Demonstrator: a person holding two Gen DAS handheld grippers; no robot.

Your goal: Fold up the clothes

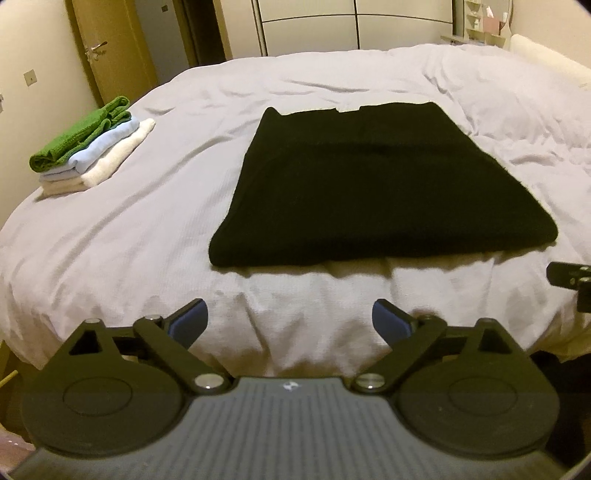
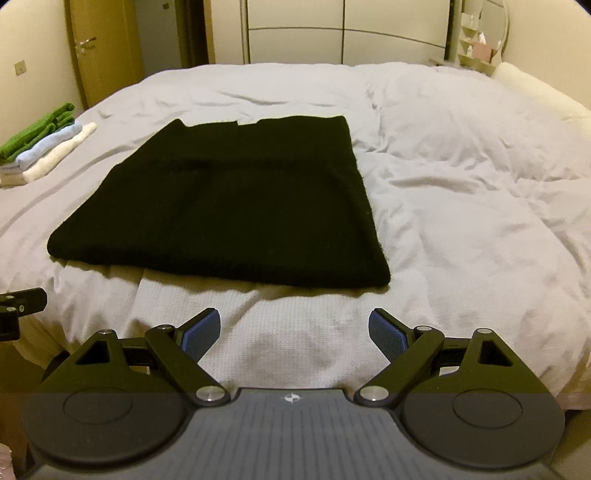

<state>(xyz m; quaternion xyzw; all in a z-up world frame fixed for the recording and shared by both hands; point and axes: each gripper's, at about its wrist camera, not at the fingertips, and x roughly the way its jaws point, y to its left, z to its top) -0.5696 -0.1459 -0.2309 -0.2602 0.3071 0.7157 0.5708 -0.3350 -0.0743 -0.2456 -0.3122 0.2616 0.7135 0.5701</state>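
A folded black knitted garment (image 1: 373,184) lies flat on the wrinkled pale grey waffle-weave bed cover (image 1: 122,236), a broad, roughly four-sided slab of dark, matte, slightly fuzzy fabric that fills the centre of the left wrist view and sits centre-left in the right wrist view (image 2: 229,206). Its near edge is a thick, rounded fold; its far edge shows a small notch where two layers meet. The weave is too dark to read, so wool is only a likely guess.

At the bottom of the left wrist view, the left gripper (image 1: 290,319) hangs over the near part of the cover, its black hinged arms spread wide and its blue textured pads (image 1: 190,323) well apart, with only bare bedding between them. At the bottom of the right wrist view, the right gripper (image 2: 294,330) stands the same way, jaws wide, blue dimpled pads (image 2: 203,334) clear of the garment and holding nothing. Each tool's black edge pokes into the other's view at the frame side.

In the upper left of both views, a small stack of folded towels (image 1: 88,147), green terry on top, pale blue below, white at the bottom, rests near the cover's edge, well apart from the black garment. Behind it stands a light wooden door with a metal handle (image 1: 99,48); along the top of the frame runs a cream panelled wardrobe (image 1: 354,26).
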